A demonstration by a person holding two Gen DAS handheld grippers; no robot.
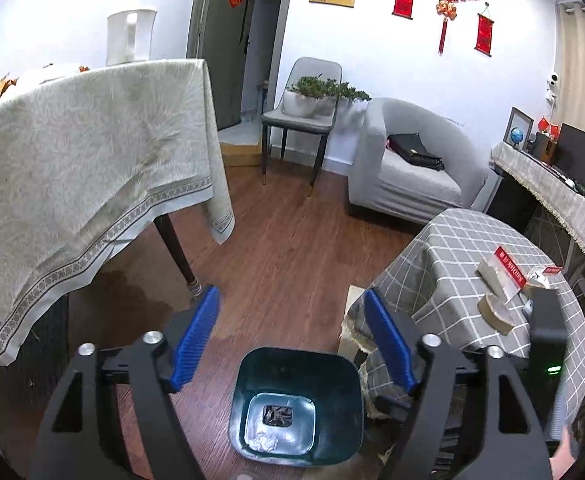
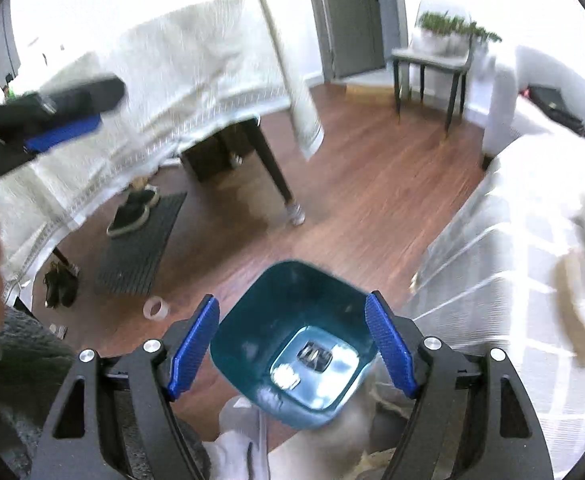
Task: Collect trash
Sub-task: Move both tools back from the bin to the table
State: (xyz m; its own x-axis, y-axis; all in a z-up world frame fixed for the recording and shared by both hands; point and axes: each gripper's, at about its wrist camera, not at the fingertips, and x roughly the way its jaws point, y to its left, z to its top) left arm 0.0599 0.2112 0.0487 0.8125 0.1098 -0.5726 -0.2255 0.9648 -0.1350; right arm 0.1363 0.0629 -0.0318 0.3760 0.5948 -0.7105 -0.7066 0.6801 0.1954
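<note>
A dark teal trash bin stands on the wood floor and holds a crumpled white paper and a dark wrapper. My left gripper hangs open above and behind it, nothing between its blue pads. Red-and-white packets and cardboard scraps lie on the small checked table to the right. The right wrist view is blurred: my right gripper is open and empty over the bin. The left gripper shows at its upper left.
A large table with a beige cloth fills the left. Farther back are a grey chair and an armchair. A tape roll, a mat and shoes lie on the floor.
</note>
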